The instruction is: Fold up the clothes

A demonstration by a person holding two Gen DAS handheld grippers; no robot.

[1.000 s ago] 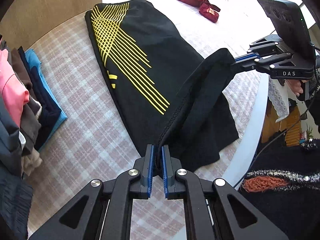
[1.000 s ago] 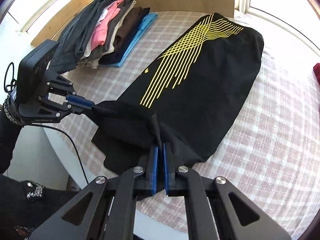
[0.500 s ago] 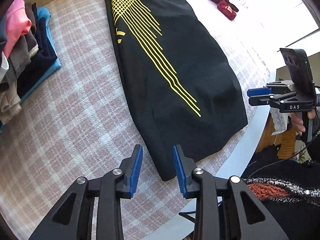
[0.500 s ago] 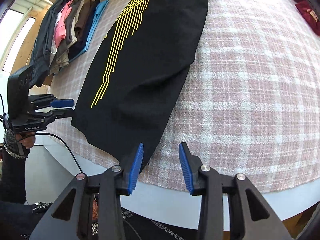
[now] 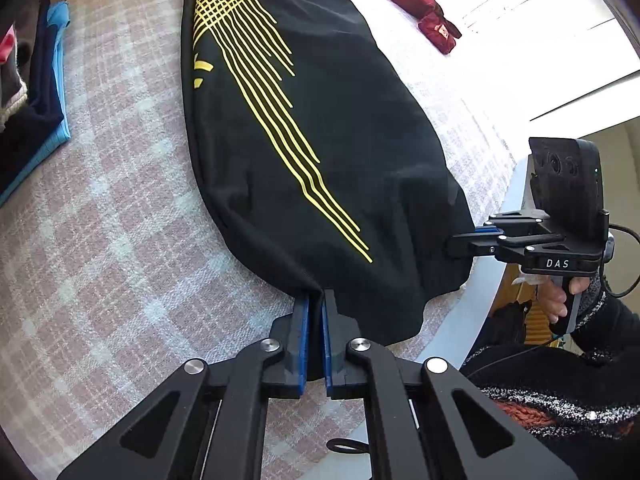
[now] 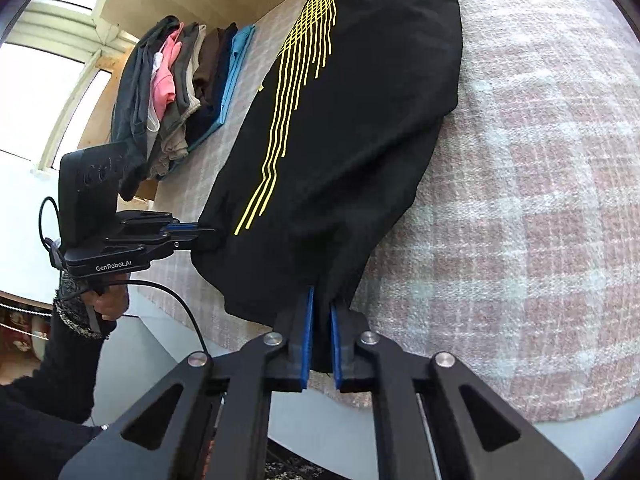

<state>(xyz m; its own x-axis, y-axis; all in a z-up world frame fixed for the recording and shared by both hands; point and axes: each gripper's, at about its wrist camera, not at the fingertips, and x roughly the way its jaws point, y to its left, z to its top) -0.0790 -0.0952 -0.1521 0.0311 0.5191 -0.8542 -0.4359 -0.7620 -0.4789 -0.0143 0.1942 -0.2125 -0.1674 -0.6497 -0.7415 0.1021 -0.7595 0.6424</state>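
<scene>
A black garment (image 5: pixel 340 140) with yellow stripes lies lengthwise on the plaid-covered table (image 5: pixel 100 240), its near hem at the table's front edge. My left gripper (image 5: pixel 315 304) is shut on the hem's left corner. In the right wrist view the same garment (image 6: pixel 360 120) runs away from my right gripper (image 6: pixel 321 304), which is shut on the hem's right corner. Each gripper shows in the other's view: the right gripper (image 5: pixel 460 242) at the cloth's right side, the left gripper (image 6: pixel 204 236) at its left side. The hem sags slightly between them.
A stack of folded clothes (image 5: pixel 36 100) sits at the table's left side, also seen as the stack (image 6: pixel 180 80) in the right wrist view. A dark red garment (image 5: pixel 424 12) lies at the far right. The table's white rim (image 5: pixel 480 292) curves close below the grippers.
One second ago both grippers held a lifted fold of the garment. Half a second ago they were open with the garment flat. Now both are shut on the near hem corners.
</scene>
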